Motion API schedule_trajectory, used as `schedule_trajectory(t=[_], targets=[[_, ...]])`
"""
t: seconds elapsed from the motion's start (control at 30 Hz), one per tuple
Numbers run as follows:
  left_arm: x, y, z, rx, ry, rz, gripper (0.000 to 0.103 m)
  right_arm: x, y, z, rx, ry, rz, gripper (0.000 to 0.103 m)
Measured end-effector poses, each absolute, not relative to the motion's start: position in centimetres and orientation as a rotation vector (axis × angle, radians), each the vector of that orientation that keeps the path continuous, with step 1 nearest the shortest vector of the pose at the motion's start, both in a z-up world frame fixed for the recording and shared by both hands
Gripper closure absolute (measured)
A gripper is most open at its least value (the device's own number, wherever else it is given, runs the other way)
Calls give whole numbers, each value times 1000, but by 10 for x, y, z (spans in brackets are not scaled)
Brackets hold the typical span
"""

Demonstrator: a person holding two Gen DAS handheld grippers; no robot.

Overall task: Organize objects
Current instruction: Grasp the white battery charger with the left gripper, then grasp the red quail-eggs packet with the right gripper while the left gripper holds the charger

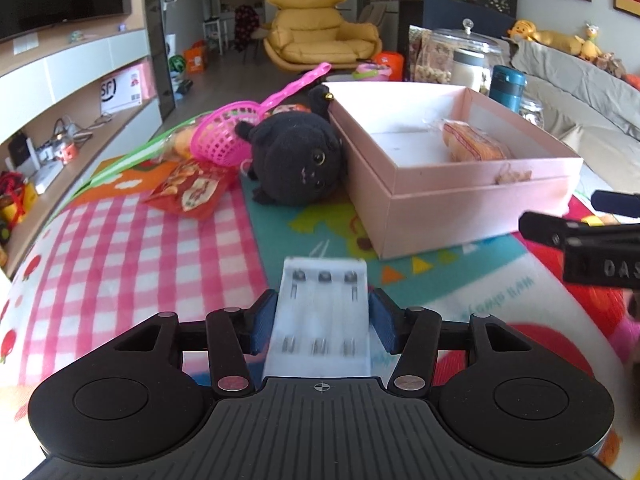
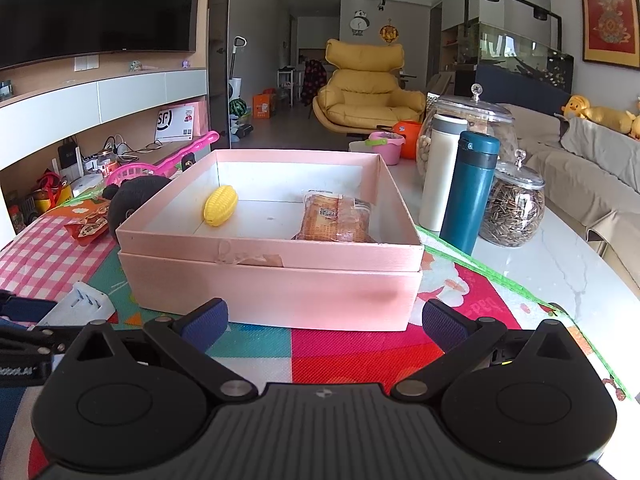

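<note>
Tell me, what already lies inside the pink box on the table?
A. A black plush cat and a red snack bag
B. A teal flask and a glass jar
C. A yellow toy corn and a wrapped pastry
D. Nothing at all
C: the right wrist view looks into the pink box and shows the yellow toy corn beside the wrapped pastry on its floor.

Both wrist cameras sit low and close to the pink box, facing the yellow armchair; both views share that box.
</note>
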State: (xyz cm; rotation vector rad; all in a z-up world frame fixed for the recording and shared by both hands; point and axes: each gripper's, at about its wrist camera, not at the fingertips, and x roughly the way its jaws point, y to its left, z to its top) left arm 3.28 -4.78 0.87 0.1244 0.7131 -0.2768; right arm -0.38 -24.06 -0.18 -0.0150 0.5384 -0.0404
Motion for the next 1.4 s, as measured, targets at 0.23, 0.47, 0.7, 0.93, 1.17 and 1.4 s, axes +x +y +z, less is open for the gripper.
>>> schedule_trajectory(t=[0.23, 0.47, 0.7, 0.93, 1.17, 1.4], targets=[[15, -22, 12, 58, 723, -301, 49, -1, -223, 23, -92, 534, 49, 0], [-3, 29, 13, -41, 719, -256, 49, 54, -142, 88, -183, 573, 268, 0], [-22, 56, 12, -58, 696, -272, 49, 140, -53, 78, -63, 848, 428, 1], [-24, 71, 9, -130, 679, -311, 49, 188, -17, 32, 116, 1086, 239, 7], [-24, 83, 5, -197, 666, -345, 49, 215, 6, 20, 162, 1098, 25, 3], [-24, 87, 2, -221, 661, -349, 49, 236, 30, 5, 60, 1130, -74, 3]])
